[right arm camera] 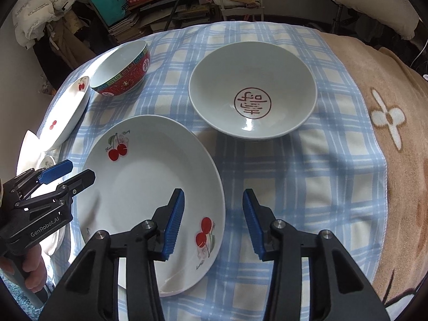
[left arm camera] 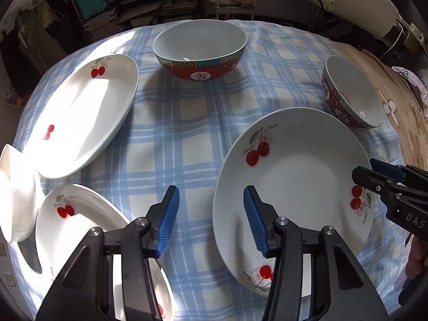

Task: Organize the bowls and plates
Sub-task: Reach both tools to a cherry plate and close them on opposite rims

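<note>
Both hand-held grippers spread, nothing pinched. Left hand-held gripper (left arm camera: 211, 215) straddles the near-left rim of the cherry plate (left arm camera: 294, 187) on the checked cloth (left arm camera: 174, 123) over the desk; right hand-held gripper (right arm camera: 214, 219) straddles its right rim. Can't tell if pads touch. Big red bowl (left arm camera: 200, 50) at back, small bowl (right arm camera: 252, 92) to the right. Two more plates at left, one cut off by the gripper body. White dish at left edge, washed out by glare.

A blue checked cloth (left arm camera: 187, 123) covers the worktop, and on it sit three cherry plates (left arm camera: 294, 182), a small white dish (left arm camera: 13, 187) and two red bowls (left arm camera: 200, 50).
</note>
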The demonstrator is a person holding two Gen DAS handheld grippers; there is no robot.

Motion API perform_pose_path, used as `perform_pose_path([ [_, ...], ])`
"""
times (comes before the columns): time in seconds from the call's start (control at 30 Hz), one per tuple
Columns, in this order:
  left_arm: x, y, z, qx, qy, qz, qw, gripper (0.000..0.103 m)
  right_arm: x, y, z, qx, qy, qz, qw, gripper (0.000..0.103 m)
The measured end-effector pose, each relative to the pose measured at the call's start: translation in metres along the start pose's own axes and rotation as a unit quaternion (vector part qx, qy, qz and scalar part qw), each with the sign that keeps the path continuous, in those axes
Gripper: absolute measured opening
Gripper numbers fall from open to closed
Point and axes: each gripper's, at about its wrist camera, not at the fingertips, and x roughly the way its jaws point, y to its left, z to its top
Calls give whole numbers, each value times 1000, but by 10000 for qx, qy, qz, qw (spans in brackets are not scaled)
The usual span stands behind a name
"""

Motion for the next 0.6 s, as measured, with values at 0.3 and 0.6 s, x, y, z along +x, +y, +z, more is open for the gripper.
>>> perform_pose_path([
  [0.3,8,-2,-3,-80,89,-255,9996,14,6,-10,-1,299,175,209,9992,12],
  [0.6,7,-2,-3,-22,42,-310,9995,13,7,-10,-1,324,189,190,9991,12],
])
